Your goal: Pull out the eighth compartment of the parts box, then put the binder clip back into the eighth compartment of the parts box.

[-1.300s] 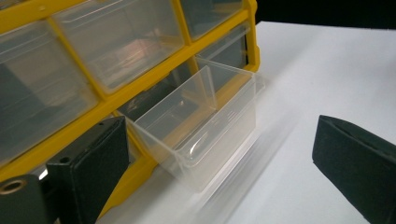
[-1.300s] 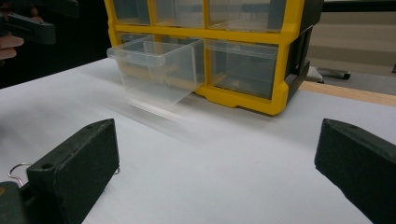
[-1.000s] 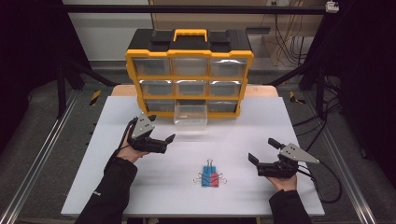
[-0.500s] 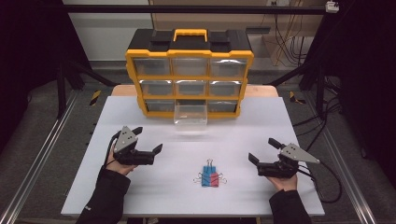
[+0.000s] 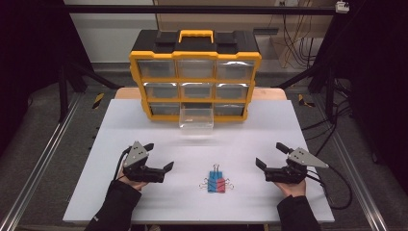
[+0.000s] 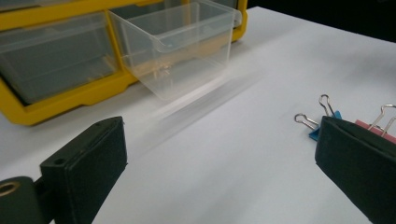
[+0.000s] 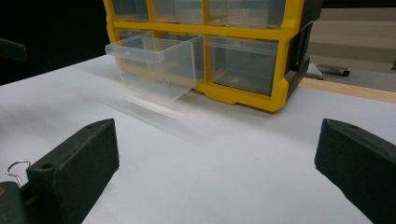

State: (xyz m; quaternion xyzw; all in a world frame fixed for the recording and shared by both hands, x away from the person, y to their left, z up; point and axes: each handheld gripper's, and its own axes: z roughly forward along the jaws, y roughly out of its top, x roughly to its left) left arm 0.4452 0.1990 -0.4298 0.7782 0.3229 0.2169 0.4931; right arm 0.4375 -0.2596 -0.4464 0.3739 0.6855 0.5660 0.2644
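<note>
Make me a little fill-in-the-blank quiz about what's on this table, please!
1. The storage cabinet has a frame coloured ____.
2. The clear drawer pulled out of it sits in the ____ row.
3. The binder clips lie on the table between the left gripper and the ____ gripper.
4. Both grippers have their jaws ____.

Missing words: yellow; bottom; right; open

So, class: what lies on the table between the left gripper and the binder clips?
Nothing: in the high view, bare white table separates the left gripper from the binder clips.
</note>
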